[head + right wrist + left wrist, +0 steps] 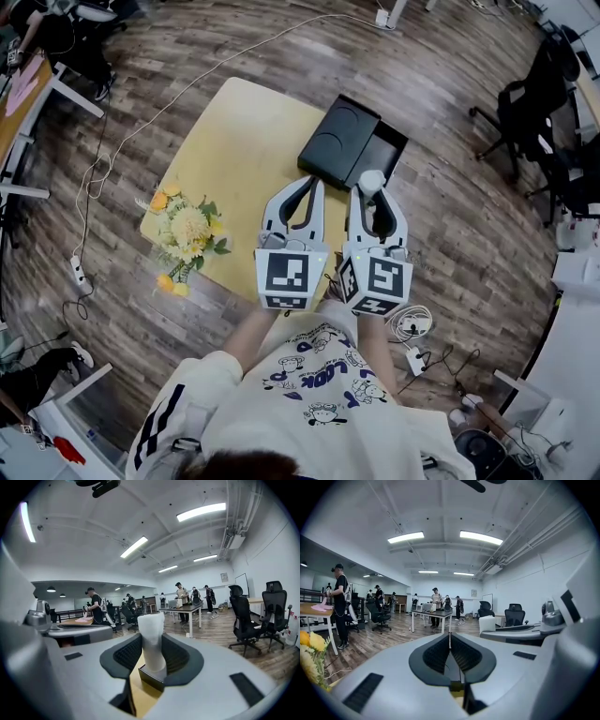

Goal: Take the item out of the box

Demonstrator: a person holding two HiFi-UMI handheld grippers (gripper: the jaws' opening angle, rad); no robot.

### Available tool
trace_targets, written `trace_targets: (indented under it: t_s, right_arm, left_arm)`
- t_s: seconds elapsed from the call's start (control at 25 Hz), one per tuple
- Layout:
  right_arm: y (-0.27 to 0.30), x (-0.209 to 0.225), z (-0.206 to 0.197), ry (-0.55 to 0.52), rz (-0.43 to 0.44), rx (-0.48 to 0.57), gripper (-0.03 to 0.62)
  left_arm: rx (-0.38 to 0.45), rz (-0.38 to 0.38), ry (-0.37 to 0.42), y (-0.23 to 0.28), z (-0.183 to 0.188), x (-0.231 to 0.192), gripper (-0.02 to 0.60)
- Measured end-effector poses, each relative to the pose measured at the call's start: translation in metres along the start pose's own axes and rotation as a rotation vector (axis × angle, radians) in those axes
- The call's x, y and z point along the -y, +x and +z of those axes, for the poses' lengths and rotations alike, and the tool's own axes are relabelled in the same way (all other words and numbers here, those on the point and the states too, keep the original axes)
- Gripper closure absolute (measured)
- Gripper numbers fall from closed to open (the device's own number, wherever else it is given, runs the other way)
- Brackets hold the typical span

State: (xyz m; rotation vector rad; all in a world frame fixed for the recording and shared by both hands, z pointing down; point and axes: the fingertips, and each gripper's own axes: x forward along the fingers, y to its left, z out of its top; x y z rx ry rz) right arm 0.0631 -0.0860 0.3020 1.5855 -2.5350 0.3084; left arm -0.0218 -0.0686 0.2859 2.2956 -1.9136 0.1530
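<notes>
- Two tongs are seen over the counter (239,141). The right tongs (372,190) are clamped on the white item (152,637), which is pinched by its lower part between the ribbed pads, its top standing upright above them.
- The left tongs (450,641) are pressed together with nothing between them. They are held just beside the right pair and clear of the work.
- The item's foot is seen just over a corner of the black box (386,152), so the lift out looks all but done. Whether the foot is fully free of the rim cannot be told.
- A straight, upright pull is called for, so that the foot is not caught on the box wall and the box is not dragged along.
- The pinch should be held steady. The item looks smooth and tall above the pads, and a slip or a swing could be expected if the grip were eased.
- What looks like the lid (337,141) lies against the box on the counter. Bare wood toward the flowers (187,230) could be used for setting the item down.
</notes>
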Motion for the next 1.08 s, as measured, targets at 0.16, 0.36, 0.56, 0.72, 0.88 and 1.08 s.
trace_targets:
  t_s: [0.16, 0.36, 0.56, 0.72, 0.88, 1.08]
  right_arm:
    - [-0.0007, -0.001, 0.0003, 0.008, -0.003, -0.004, 0.454]
    - [-0.0014, -0.0029, -0.0015, 0.005, -0.002, -0.002, 0.454]
    - [-0.0022, -0.0012, -0.0019, 0.012, 0.002, -0.009, 0.454]
    - [-0.0024, -0.0001, -0.0013, 0.012, 0.003, -0.012, 0.454]
    - [-0.0032, -0.0002, -0.0019, 0.012, 0.005, -0.013, 0.454]
    - [-0.004, 0.0016, -0.0021, 0.011, 0.003, -0.013, 0.454]
  left_arm:
    - [-0.005, 0.002, -0.003, -0.0011, 0.0009, -0.0002, 0.56]
    - [-0.001, 0.0, -0.008, -0.0019, 0.0002, 0.0008, 0.56]
    - [-0.004, -0.001, -0.011, -0.0013, 0.0, 0.0038, 0.56]
    - [-0.006, -0.003, -0.01, -0.0008, 0.0008, 0.0058, 0.56]
    - [-0.01, -0.002, -0.01, -0.0012, -0.0008, 0.0064, 0.56]
    - [-0.01, -0.007, -0.007, -0.0006, -0.0007, 0.0096, 0.56]
